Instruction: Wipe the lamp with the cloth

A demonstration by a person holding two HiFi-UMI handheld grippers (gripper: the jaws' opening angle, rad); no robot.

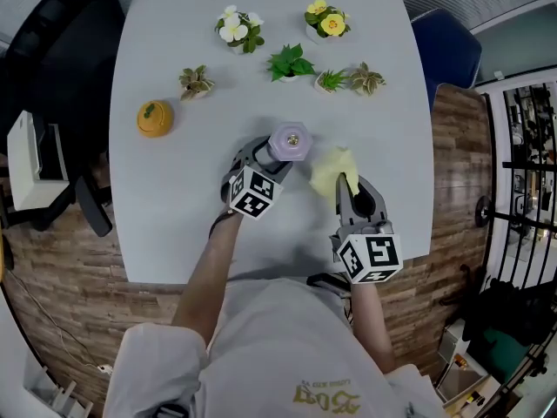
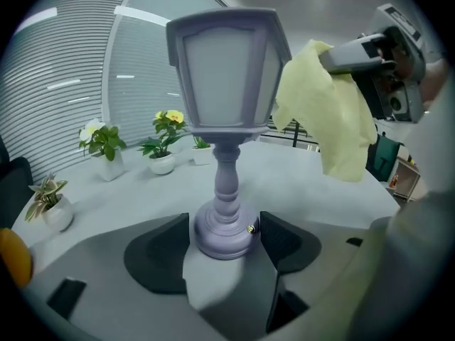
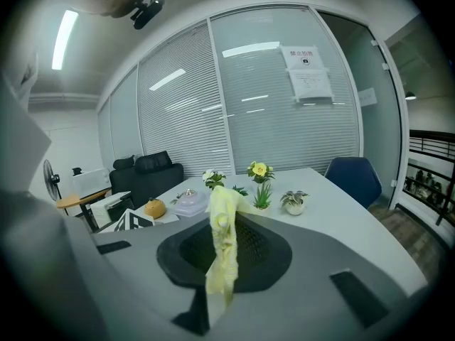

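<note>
Plainly the coming move belongs to the right gripper [image 1: 346,184]. Its jaws are clamped on the cloth [image 1: 332,169], with a fold pinched between the pads and the rest hanging loose off the tips. From those tips the lamp [image 1: 290,142] lies to the left, just beside the cloth. In the left gripper view the cloth hangs level with the lamp's head, but I cannot tell whether its edge touches the head's right face. The lamp stands upright on the table [image 1: 174,190], its long axis vertical. A wipe would therefore probably run up and down or around the head's panes, once the cloth is carried a little leftward. The left gripper [image 2: 225,244] is at the other end of that axis. Its jaws stand wide apart on either side of the round base [image 2: 222,226], with the pads close by it but not pressing as far as I can see. So the lamp rests on its own foot. By my reading that leaves it unsteadied against a sideways push from the cloth, so a light touch, or closing the left jaws on the base, seems called for.
</note>
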